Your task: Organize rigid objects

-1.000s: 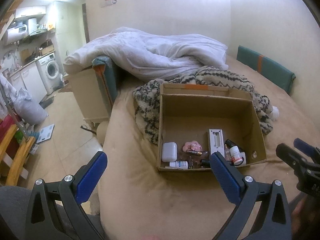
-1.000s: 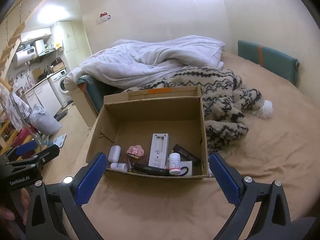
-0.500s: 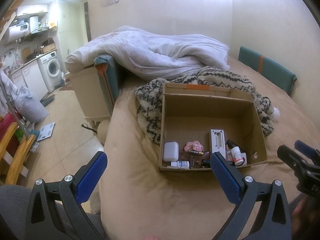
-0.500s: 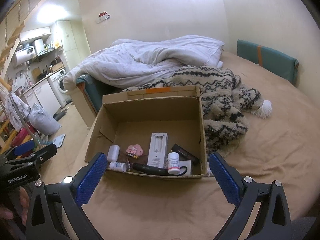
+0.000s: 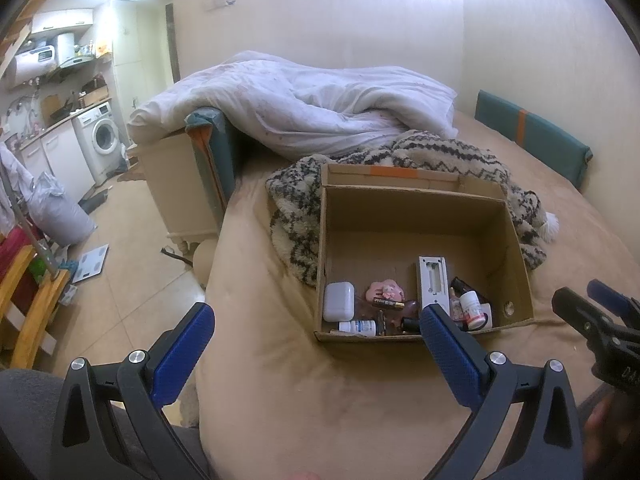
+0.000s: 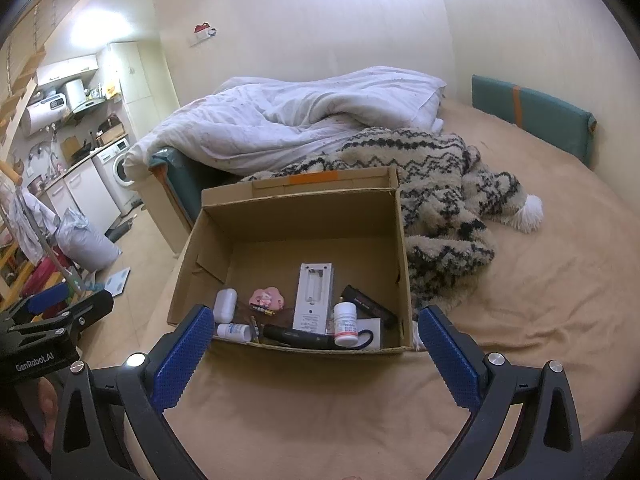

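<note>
While both tools hang over the near edge of the bed (image 6: 540,280), neither carries anything. Left gripper (image 5: 316,344): blue-padded fingers (image 5: 180,356) spread wide, nothing between them, nothing touched. Right gripper (image 6: 316,344): same wide spread, pads clear of the bedding, also holding nothing. Cardboard box (image 6: 308,216) sits open-topped on the tan bed cover, ahead of both grippers; seen along the right gripper it lies nearly centred between the fingers, seen along the left it lies ahead and to the right, its near wall partly behind that gripper's right finger. Contents bunch against the near wall. From left: white earbud case (image 5: 338,301), small white bottle (image 5: 357,327) on its side just in front of it, pink clip (image 6: 267,297) with a battery (image 6: 262,310) beside it, white remote (image 6: 313,296) lying back-up with its battery bay bare, black cylindrical tool (image 6: 298,335) lying along the near wall, upright white pill bottle (image 6: 345,323) with a red label, black flat case (image 6: 368,306) towards the right wall. Patterned woolly blanket (image 6: 440,200) lies against the box's far right side; white duvet (image 6: 288,120) is heaped beyond.
</note>
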`<state>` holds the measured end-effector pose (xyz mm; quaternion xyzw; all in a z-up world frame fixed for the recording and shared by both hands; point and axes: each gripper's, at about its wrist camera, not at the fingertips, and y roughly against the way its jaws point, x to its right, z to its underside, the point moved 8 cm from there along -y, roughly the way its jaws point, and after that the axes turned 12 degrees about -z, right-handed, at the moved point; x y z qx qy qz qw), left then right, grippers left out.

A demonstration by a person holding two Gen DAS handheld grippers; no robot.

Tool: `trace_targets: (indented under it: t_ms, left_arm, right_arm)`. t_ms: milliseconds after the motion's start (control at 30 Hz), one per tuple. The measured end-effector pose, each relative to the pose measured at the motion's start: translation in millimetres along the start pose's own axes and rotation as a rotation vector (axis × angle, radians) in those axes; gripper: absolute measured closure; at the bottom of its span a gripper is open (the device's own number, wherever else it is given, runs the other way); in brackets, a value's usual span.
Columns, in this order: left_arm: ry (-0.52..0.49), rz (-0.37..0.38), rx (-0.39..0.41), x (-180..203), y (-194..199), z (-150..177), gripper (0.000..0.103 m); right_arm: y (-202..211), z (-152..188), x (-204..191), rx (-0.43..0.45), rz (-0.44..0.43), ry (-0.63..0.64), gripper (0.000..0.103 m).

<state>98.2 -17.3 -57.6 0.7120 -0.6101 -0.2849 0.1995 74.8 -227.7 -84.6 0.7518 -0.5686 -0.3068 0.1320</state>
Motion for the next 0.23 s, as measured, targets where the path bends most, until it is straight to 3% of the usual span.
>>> trace_targets:
  t_ms: [233]
  left_arm:
    - [-0.004, 0.005, -0.009, 2.8, -1.8, 1.5, 0.001]
  right_arm:
    - [-0.2, -0.8, -0.3, 0.001, 0.0, 0.003, 0.0]
